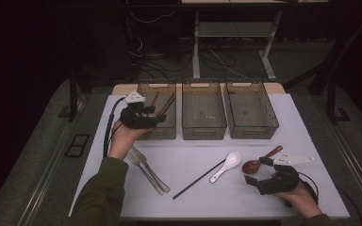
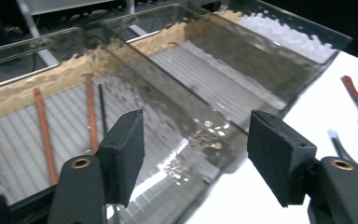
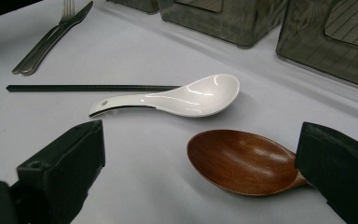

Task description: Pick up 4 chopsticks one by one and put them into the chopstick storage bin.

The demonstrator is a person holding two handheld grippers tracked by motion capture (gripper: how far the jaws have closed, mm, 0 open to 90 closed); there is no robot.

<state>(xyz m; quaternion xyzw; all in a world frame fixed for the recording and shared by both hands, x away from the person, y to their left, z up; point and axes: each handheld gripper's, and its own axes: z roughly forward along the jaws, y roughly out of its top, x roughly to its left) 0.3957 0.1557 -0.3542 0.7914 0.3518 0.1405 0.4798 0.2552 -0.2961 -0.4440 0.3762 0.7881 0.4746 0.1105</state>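
I am sorting cutlery into the three clear bins at the back of the worktop [image 1: 264,197], and I judge the job to be roughly a third done. Taking the middle bin [image 1: 203,115] as my landmark: the bin to its left [image 1: 162,129] is already holding the chopsticks — two brown ones [image 2: 44,135] and a thin black one [image 2: 102,109] lying on its ribbed floor. My left gripper [image 2: 193,154] is hovering over the near end of that bin with its fingers [image 2: 123,154] released and nothing between them. The middle bin itself and the bin to its right [image 1: 252,110] are sitting empty.

Still waiting on the worktop in front of the middle bin are a black chopstick [image 1: 198,180] and a white ceramic spoon [image 1: 226,165], the two lying together. Further toward the left from there, a fork and knife [image 1: 146,169] are lying side by side. To the right, near my right gripper [image 3: 196,172], a wooden spoon [image 3: 244,161] is resting — my fingers [image 3: 65,168] there are spread wide around its bowl, not pressing on it yet. So five pieces are left, and I judge the wooden spoon to be next
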